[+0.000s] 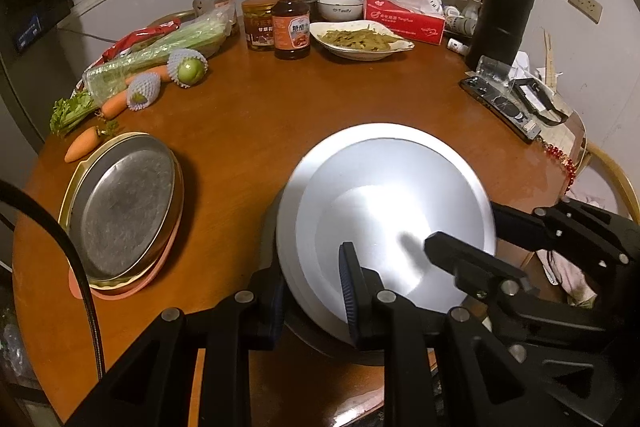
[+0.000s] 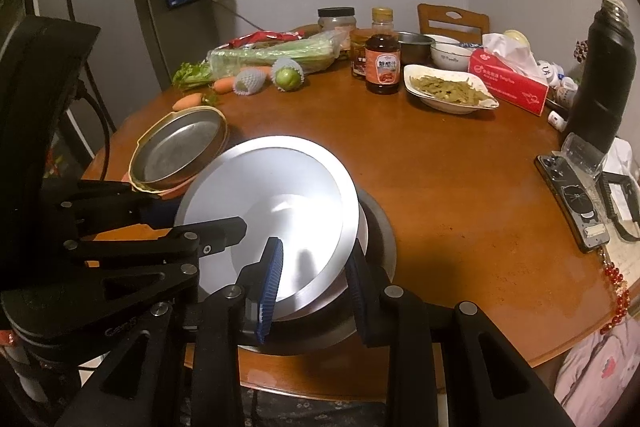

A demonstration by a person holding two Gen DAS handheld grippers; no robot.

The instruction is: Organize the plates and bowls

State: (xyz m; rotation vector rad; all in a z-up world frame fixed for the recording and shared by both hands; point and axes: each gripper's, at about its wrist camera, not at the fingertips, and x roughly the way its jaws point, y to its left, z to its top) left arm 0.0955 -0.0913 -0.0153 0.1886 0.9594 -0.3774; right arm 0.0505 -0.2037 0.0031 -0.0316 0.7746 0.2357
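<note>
A shiny silver plate tilts over a dark bowl at the table's near edge. My left gripper straddles the plate's near-left rim, one finger above it and one below, shut on it. My right gripper pinches the plate at its near-right rim, blue pads either side; it also shows in the left wrist view. To the left, a steel tray lies stacked in a gold-rimmed dish on a pink plate.
The round wooden table holds carrots, celery and wrapped fruit far left, a sauce bottle, jars, a dish of vegetables, bowls, a tissue box, a black flask and a phone at right.
</note>
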